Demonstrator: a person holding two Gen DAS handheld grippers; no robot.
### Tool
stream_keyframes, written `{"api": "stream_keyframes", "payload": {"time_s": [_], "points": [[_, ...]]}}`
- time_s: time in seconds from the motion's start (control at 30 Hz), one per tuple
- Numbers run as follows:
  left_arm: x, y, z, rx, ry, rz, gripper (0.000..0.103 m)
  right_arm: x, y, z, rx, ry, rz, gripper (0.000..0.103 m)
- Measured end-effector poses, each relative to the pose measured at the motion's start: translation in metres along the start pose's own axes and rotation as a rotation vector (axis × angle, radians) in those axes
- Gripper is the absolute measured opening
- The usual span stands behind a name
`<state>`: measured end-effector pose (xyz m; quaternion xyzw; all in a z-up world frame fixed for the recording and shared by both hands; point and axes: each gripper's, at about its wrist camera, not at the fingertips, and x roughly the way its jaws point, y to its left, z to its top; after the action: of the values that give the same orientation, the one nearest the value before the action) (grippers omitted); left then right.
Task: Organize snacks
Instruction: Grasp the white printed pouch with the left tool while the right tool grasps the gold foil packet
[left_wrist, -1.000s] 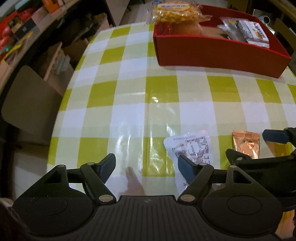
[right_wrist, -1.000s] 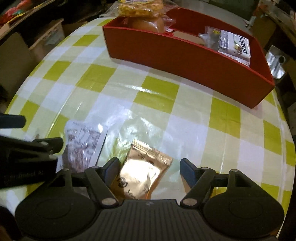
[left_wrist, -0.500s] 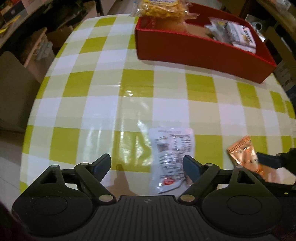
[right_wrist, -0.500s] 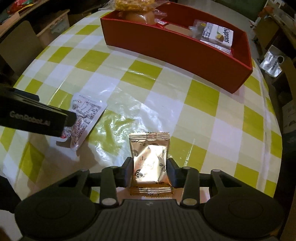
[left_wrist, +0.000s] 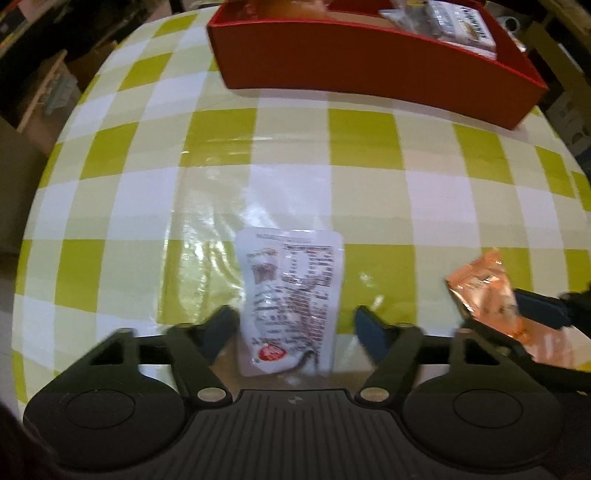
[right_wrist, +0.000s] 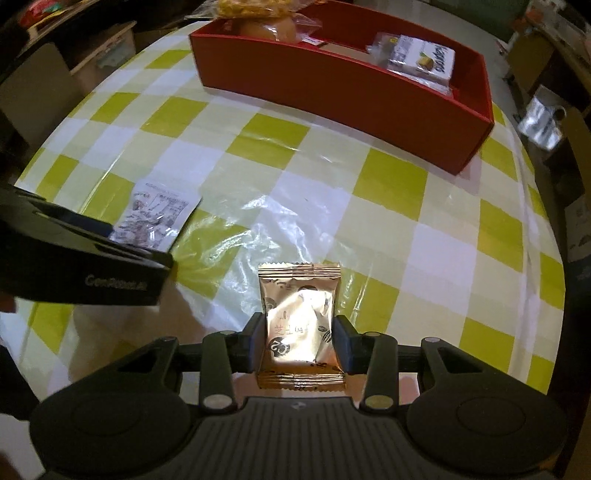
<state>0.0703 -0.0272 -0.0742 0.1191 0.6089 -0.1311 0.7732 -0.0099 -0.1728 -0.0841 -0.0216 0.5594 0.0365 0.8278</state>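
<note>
A white snack packet (left_wrist: 291, 295) lies flat on the checked tablecloth between the fingers of my left gripper (left_wrist: 295, 328), which is open around it; the left finger is close to its edge. It also shows in the right wrist view (right_wrist: 155, 218). My right gripper (right_wrist: 300, 341) is shut on a gold snack packet (right_wrist: 299, 325) and holds it above the table; the packet shows at the right of the left wrist view (left_wrist: 484, 291). A red box (right_wrist: 347, 88) stands at the far side of the table.
The red box (left_wrist: 369, 59) holds a bag of yellow snacks (right_wrist: 258, 7), a brown bun (right_wrist: 273, 29) and white packets (right_wrist: 424, 59). The round table's edge (left_wrist: 40, 192) curves on the left, with shelves and boxes beyond it.
My left gripper has moved right and forward so the white packet now lies between its fingers. My right gripper has shut on the gold packet and lifted it.
</note>
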Motion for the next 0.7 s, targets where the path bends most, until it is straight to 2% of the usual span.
{"api": "stream_keyframes", "payload": {"time_s": [0.17,0.4,0.7], "points": [[-0.007,0.001,-0.005,-0.009,0.018,-0.003,0.063,-0.004,-0.002,-0.002,-0.013,-0.009,0.03,0.049],[-0.029,0.003,0.002,-0.016,-0.058,-0.002,0.063,-0.02,-0.008,0.006,0.023,-0.068,0.051,0.049],[-0.034,-0.003,0.008,0.027,-0.113,0.036,0.063,-0.035,-0.018,0.018,0.061,-0.132,0.031,0.049]]}}
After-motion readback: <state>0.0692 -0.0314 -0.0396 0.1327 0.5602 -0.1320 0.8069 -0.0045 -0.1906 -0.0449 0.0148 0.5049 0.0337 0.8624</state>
